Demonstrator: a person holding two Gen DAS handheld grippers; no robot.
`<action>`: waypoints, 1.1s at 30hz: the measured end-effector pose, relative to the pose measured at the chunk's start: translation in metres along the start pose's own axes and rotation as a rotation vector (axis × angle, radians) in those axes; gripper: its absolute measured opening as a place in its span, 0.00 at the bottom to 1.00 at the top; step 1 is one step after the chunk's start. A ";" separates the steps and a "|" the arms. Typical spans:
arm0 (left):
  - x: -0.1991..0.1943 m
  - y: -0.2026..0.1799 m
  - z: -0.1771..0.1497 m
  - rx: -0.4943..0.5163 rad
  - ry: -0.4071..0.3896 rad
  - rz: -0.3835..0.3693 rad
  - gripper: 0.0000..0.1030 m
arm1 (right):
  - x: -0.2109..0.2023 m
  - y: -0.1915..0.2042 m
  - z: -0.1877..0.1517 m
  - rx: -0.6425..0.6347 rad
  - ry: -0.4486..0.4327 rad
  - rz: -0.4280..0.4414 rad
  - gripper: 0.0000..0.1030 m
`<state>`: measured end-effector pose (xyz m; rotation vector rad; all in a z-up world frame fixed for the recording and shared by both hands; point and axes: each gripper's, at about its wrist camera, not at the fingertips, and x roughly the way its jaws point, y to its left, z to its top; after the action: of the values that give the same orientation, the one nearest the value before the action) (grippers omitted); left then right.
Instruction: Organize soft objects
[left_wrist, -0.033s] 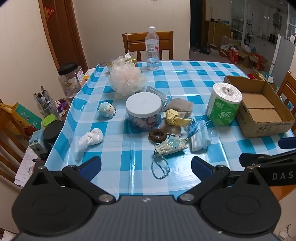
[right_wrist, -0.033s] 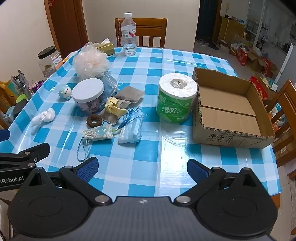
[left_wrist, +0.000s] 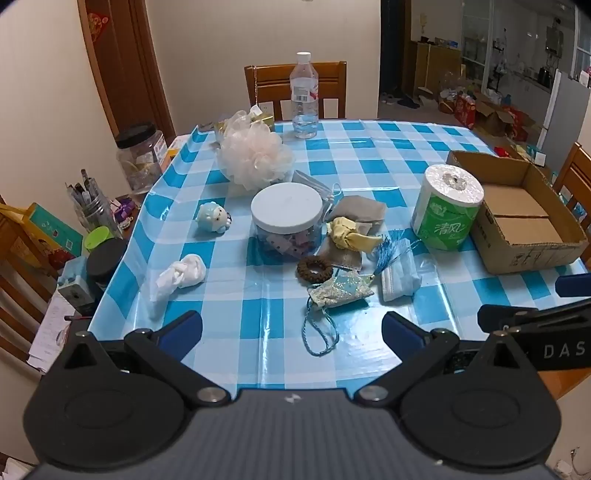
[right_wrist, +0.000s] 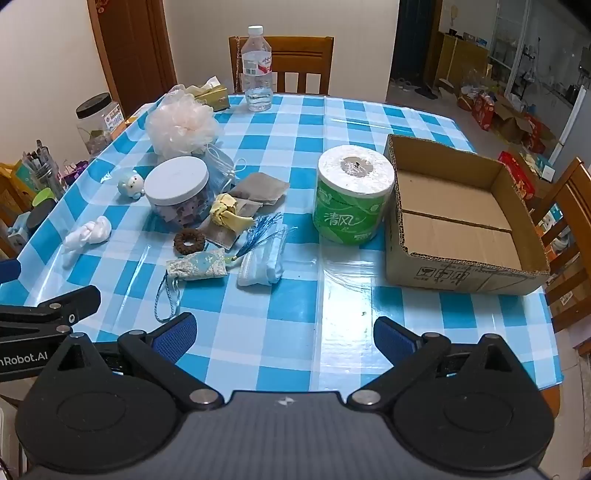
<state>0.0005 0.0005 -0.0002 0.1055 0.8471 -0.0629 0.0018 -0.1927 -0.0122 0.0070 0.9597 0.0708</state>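
While both grippers hover at the near edge, the left gripper (left_wrist: 291, 328) and right gripper (right_wrist: 284, 330) have fingers spread wide with nothing between them. The table (right_wrist: 280, 306) wears a glossy blue-and-white checked cloth with glare patches.

Soft things cluster left of centre: a pale bath pouf (right_wrist: 181, 125) at 11 o'clock, a white cloth wad (right_wrist: 88, 232) at 9, and a yellow scrunchie (right_wrist: 227, 214), brown hair tie (right_wrist: 189, 242), patterned pouch (right_wrist: 197, 267) and folded blue face mask (right_wrist: 262, 264) near the middle. A white-lidded jar (right_wrist: 177, 190) stands beside the scrunchie. A toilet roll (right_wrist: 352, 194) stands just beside an open cardboard box (right_wrist: 458, 218) at 3 o'clock.

A water bottle (right_wrist: 257, 70) stands at 12, before a wooden chair (right_wrist: 295, 62). Beyond lie cream walls, a wooden door (right_wrist: 133, 51) and a dim, possibly kitchen, room (right_wrist: 517, 74).
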 end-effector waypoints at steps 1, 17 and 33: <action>0.000 0.000 0.000 -0.001 0.002 -0.004 0.99 | 0.000 0.000 0.000 -0.001 0.000 0.000 1.00; -0.006 0.003 -0.004 -0.007 0.011 -0.004 0.99 | -0.005 0.000 0.000 -0.001 -0.003 0.005 1.00; -0.015 -0.001 -0.007 -0.011 0.002 0.012 0.99 | -0.018 -0.004 -0.007 -0.010 -0.033 0.033 1.00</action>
<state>-0.0148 0.0001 0.0069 0.1002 0.8486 -0.0473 -0.0142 -0.1984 -0.0018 0.0149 0.9263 0.1051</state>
